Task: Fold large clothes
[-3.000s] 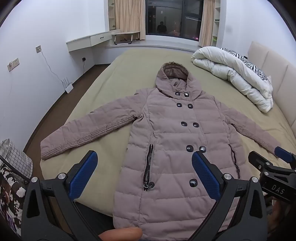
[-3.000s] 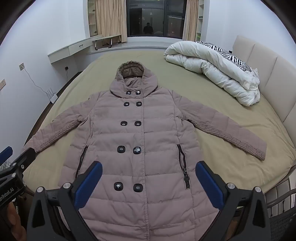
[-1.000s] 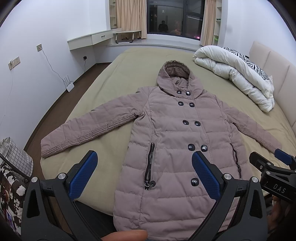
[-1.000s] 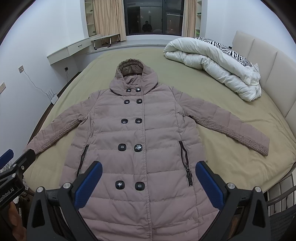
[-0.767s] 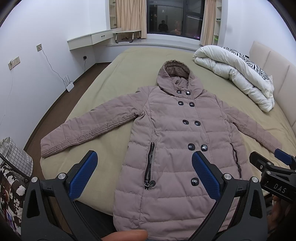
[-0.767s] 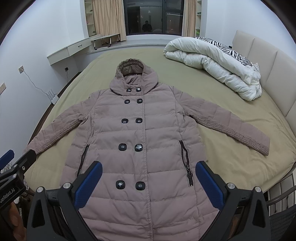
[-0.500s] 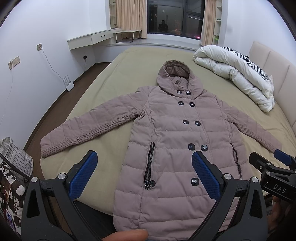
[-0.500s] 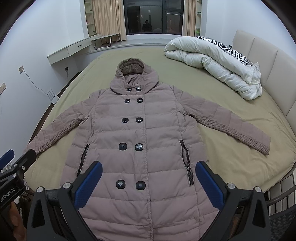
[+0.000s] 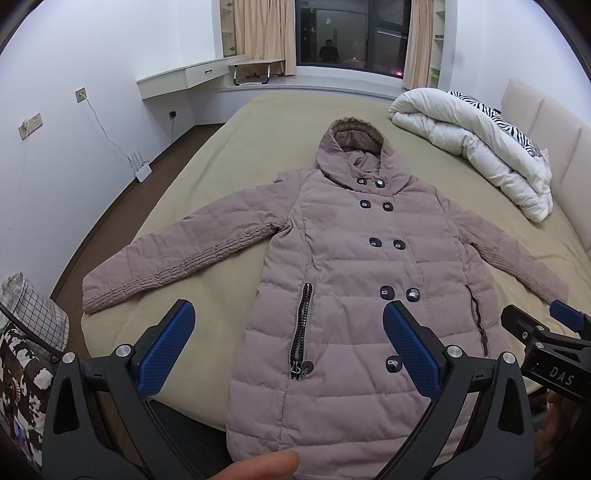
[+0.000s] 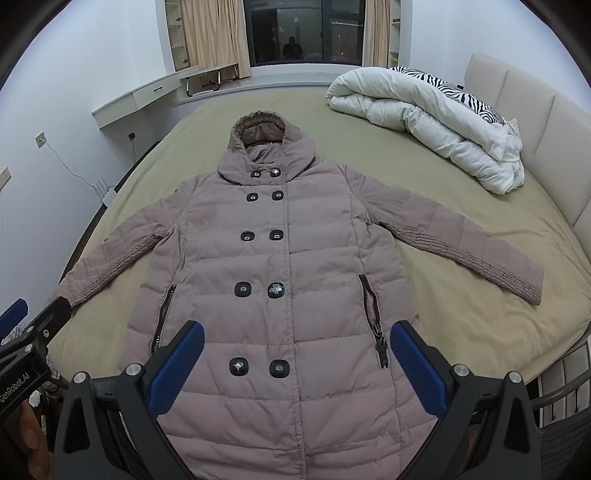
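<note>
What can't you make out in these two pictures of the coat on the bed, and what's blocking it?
- Coat hem: in the right wrist view, cut off by the bottom edge and covered by the open right gripper.
- Coat's lower right corner: in the left wrist view, behind the open left gripper.
- Coat's back: hidden against the bed in both views.
- Figure reflected in the window: too small and dark.

White walls (image 9: 92, 55), dark night window (image 10: 306, 31) flanked by beige curtains (image 10: 210, 33), olive bed (image 10: 461, 325), padded headboard (image 10: 546, 133), rolled white duvet (image 10: 436, 122), brown floor (image 9: 122, 192).
</note>
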Motion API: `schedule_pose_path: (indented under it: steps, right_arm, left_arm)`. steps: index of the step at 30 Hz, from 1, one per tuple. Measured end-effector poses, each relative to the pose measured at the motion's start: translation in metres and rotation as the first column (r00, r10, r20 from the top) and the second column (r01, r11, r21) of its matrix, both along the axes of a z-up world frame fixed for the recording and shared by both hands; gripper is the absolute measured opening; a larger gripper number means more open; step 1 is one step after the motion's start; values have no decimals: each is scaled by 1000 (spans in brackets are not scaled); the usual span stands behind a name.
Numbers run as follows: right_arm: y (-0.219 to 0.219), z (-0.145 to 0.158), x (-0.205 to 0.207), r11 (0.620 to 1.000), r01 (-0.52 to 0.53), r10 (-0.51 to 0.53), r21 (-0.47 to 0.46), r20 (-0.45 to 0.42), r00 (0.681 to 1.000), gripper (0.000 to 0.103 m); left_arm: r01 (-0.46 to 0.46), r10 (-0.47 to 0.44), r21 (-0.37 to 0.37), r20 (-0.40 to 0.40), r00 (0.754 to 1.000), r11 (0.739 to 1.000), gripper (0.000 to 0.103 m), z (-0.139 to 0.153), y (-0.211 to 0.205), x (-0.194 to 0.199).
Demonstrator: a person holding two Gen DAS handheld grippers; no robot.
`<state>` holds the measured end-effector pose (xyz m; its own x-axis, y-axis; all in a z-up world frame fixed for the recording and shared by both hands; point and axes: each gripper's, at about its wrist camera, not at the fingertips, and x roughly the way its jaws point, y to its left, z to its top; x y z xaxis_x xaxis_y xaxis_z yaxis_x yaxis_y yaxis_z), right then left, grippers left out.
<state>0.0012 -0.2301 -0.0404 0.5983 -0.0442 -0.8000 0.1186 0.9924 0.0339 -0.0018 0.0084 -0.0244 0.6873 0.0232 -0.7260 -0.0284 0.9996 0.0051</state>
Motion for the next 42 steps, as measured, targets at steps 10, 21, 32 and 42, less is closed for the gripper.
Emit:
schedule_pose_path:
  steps: [10, 21, 32, 42]
  right_arm:
    - [-127, -27, 0, 944, 230, -255, 238, 81, 964, 103]
    - [-379, -151, -43, 443, 635, -743, 633, -138, 655, 77]
    - [-491, -187, -49, 252, 654, -865, 714, -137, 483, 63]
    - [-456, -101, 37, 660, 618, -717, 427, 114, 687, 19]
  left_arm:
    - [33, -40, -70, -92, 995, 997, 103, -37, -6, 29]
    - [145, -158, -108, -127, 979, 984, 103, -80, -53, 89]
    - [172, -209, -214, -167, 963, 962, 103, -106, -95, 152]
    - [147, -255, -486, -163, 953, 861, 103, -128, -88, 199]
